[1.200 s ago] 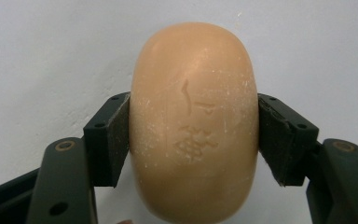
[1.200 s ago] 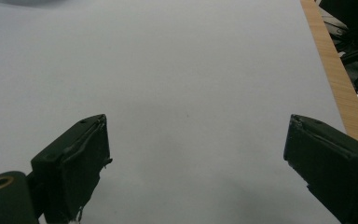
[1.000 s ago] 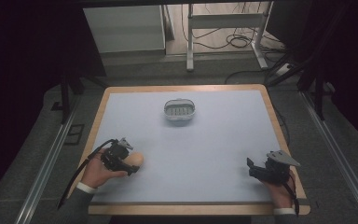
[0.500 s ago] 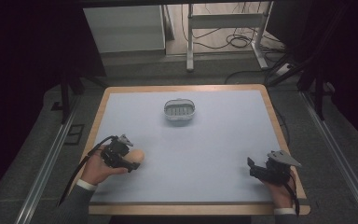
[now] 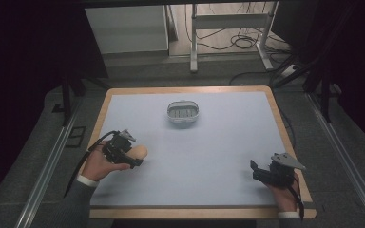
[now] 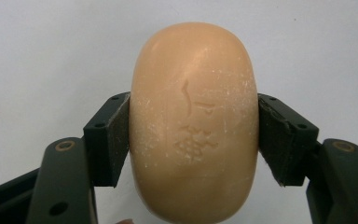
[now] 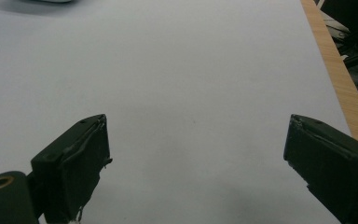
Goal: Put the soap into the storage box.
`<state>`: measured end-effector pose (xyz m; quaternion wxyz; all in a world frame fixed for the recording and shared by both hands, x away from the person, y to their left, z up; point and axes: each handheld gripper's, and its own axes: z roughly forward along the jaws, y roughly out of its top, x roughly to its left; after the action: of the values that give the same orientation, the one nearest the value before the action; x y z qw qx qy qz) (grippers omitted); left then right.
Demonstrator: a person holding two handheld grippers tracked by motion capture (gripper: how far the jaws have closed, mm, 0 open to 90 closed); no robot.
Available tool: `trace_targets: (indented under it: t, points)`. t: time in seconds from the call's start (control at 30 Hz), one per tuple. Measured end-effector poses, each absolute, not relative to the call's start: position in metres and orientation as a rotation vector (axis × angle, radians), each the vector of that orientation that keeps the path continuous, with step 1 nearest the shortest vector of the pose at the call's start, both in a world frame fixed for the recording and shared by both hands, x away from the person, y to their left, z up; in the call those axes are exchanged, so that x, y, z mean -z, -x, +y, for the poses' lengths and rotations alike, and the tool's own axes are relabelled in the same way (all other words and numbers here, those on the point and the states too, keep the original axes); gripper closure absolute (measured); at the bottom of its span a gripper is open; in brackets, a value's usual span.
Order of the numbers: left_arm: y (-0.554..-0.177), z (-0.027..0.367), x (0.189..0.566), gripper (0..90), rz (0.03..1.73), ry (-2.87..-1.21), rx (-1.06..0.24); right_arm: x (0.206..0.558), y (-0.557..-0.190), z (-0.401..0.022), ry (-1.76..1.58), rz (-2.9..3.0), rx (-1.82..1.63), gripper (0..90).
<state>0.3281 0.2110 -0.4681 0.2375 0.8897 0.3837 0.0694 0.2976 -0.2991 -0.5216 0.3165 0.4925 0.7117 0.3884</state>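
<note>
An orange-tan oval bar of soap (image 6: 194, 126) with an embossed mark sits between the two black pads of my left gripper (image 6: 194, 140), which is shut on its sides. In the high view that gripper (image 5: 132, 156) is at the table's front left, with the soap (image 5: 139, 152) sticking out of it to the right, slightly off the surface. My right gripper (image 5: 256, 172) rests at the front right of the table. Its jaws stand wide open (image 7: 196, 163) over bare tabletop with nothing between them.
A small grey oval soap dish (image 5: 183, 112) with a slotted insert stands at the back middle of the pale blue table top (image 5: 209, 156). The table's wooden rim (image 5: 285, 133) runs close to the right gripper. Beyond the table are a dark floor, cables and a metal stand.
My left hand has lifted a little with the soap and drifted slightly right. The right hand has stayed put.
</note>
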Motion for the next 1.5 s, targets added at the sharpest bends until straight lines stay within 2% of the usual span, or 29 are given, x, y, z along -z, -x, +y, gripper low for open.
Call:
trace_targets:
  t: [0.47, 1.5]
  points:
    - [-0.345, 0.203, 0.474, 32.7, 1.062, -2.449, -0.186, 0.523, -0.299, -0.3, -1.297, 1.874, -1.018, 6.7]
    - [-0.365, 0.198, 0.457, 32.7, 1.063, -2.422, -0.205, 0.524, -0.299, -0.299, -1.281, 1.891, -1.007, 7.6]
